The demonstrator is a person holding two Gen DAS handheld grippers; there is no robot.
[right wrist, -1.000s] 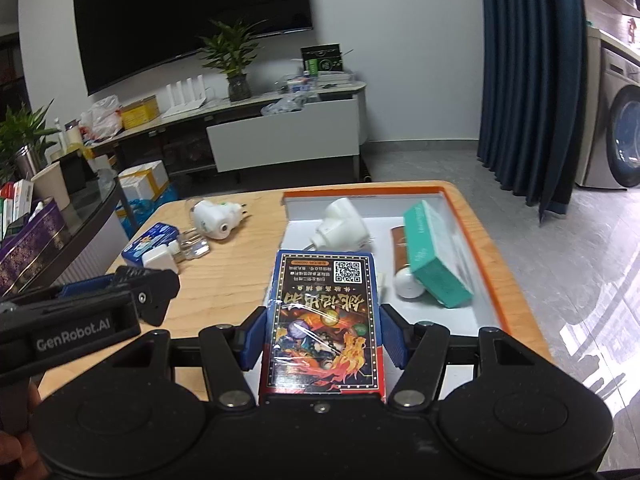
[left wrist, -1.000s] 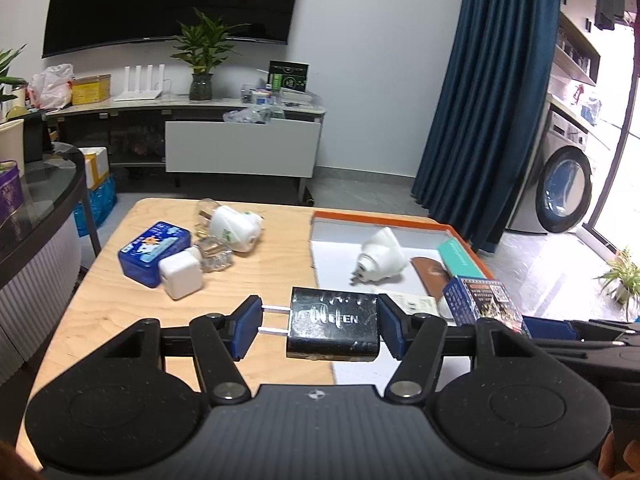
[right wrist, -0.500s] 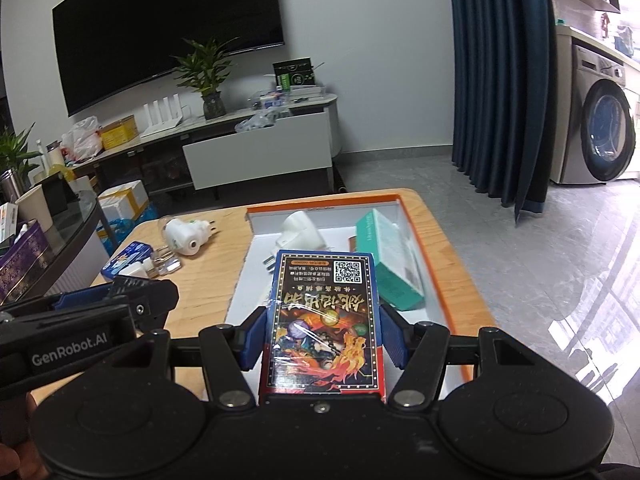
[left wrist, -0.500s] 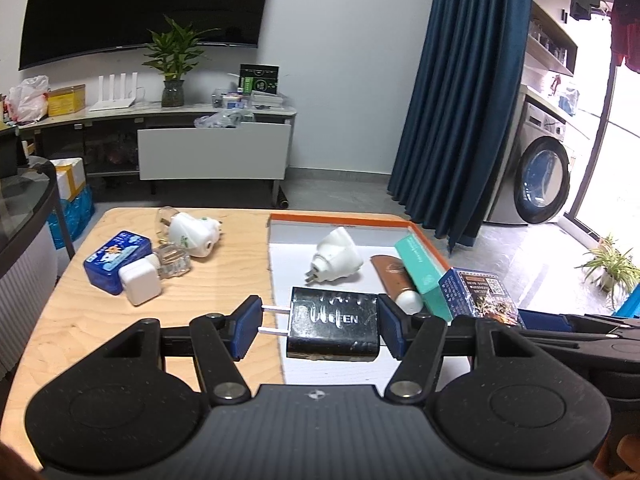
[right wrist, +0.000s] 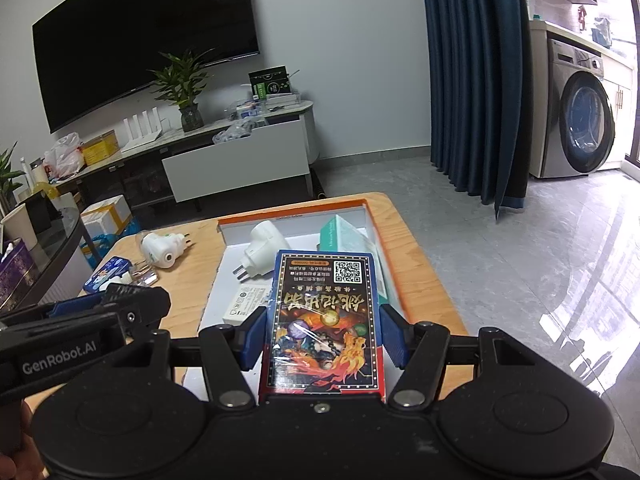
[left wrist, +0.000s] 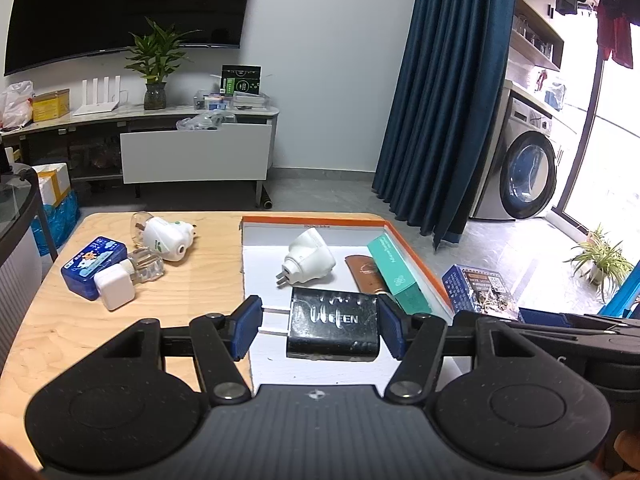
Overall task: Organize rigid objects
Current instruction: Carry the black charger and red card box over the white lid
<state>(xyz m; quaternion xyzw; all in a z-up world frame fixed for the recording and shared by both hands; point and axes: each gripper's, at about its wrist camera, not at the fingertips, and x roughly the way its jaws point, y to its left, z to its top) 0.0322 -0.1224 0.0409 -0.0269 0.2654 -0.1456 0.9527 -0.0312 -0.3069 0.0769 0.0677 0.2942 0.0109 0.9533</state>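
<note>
Both grippers have drawn back toward the near end of the orange-rimmed tray. The left gripper, carrying the black charger, has shifted from the wooden table to over the tray's white floor.

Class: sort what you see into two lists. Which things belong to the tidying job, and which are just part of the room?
Job: black charger in left tool; card box in right tool; orange-rimmed tray; white plug adapter; blue tin.

Room: television; potted plant; washing machine.
</note>
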